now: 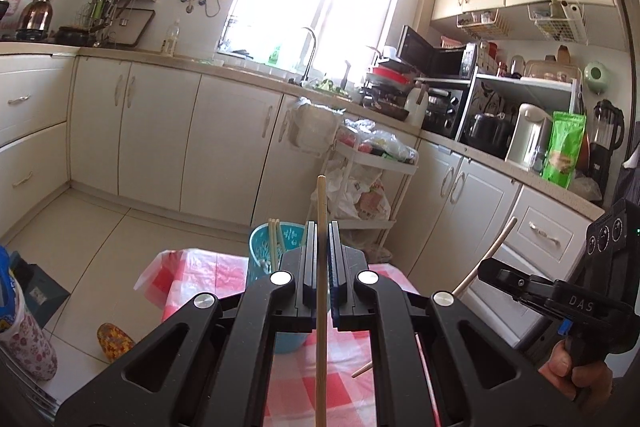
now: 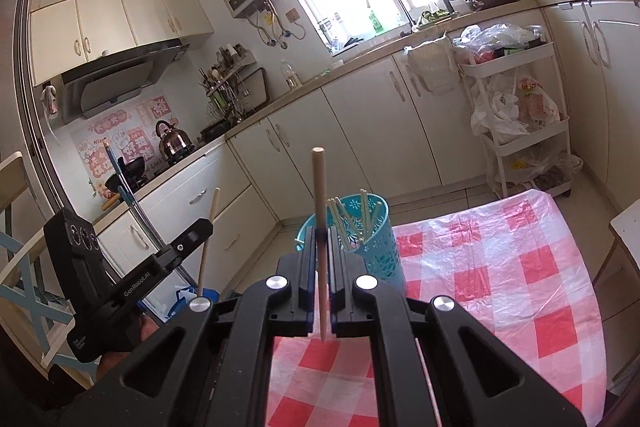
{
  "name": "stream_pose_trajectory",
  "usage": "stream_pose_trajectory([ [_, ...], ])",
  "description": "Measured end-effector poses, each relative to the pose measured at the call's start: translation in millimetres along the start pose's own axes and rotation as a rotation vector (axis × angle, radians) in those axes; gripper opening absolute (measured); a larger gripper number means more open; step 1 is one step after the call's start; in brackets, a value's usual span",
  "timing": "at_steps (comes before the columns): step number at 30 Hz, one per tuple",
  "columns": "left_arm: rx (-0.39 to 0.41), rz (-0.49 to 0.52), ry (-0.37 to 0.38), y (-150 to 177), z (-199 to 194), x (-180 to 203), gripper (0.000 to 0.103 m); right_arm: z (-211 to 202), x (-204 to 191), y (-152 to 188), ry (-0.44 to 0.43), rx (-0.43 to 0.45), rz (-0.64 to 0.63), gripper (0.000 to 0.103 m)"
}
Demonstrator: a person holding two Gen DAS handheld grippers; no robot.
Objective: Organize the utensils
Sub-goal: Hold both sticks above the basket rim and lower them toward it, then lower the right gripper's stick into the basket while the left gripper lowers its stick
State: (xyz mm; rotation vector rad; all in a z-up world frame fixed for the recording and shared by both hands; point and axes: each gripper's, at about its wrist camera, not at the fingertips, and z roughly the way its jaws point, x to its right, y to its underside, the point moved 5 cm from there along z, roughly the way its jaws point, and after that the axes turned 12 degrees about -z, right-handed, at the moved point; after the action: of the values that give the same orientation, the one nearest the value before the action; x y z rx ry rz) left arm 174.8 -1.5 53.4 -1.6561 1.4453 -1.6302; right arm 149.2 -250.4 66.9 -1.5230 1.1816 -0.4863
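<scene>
In the left wrist view, the left gripper [image 1: 320,241] is seen clamped on a single wooden chopstick [image 1: 321,267], which is held upright between the black, ridged pads and runs from below the frame to well above the fingertips. Beyond the fingers a teal plastic holder [image 1: 266,255] with a perforated wall stands on the table, and a few pale chopsticks [image 1: 274,239] are stood in it. The table is covered with a glossy red-and-white checked cloth [image 1: 348,359] (thin plastic, wrinkled at the corner). At the right edge the right gripper [image 1: 486,267] is held by a hand [image 1: 576,371], with a second thin wooden stick [image 1: 490,253] pinched slantwise in it.

In the right wrist view, the right gripper [image 2: 321,239] is seen closed tight on that round wooden stick [image 2: 320,227], nearly vertical, its pointed tip hanging above the checked cloth. The teal holder [image 2: 376,251] is found just behind the fingertips, with several pale chopsticks [image 2: 362,215] leaning inside. At the left the other gripper [image 2: 204,227] is shown gripping its chopstick [image 2: 209,239].
</scene>
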Motion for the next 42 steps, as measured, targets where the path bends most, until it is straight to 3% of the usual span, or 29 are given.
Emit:
stream_pose_trajectory([
  [21,0.149,-0.065,0.083,-76,51,22,0.004,49,-5,-79,-0.005,0.109,-0.068,0.006],
  [33,0.186,-0.128,0.065,-85,107,9,0.004,102,12,-79,0.03,0.064,-0.093,0.006],
  [42,0.187,-0.196,0.035,-70,146,-14,0.004,124,24,-67,0.027,0.037,-0.083,0.006],
])
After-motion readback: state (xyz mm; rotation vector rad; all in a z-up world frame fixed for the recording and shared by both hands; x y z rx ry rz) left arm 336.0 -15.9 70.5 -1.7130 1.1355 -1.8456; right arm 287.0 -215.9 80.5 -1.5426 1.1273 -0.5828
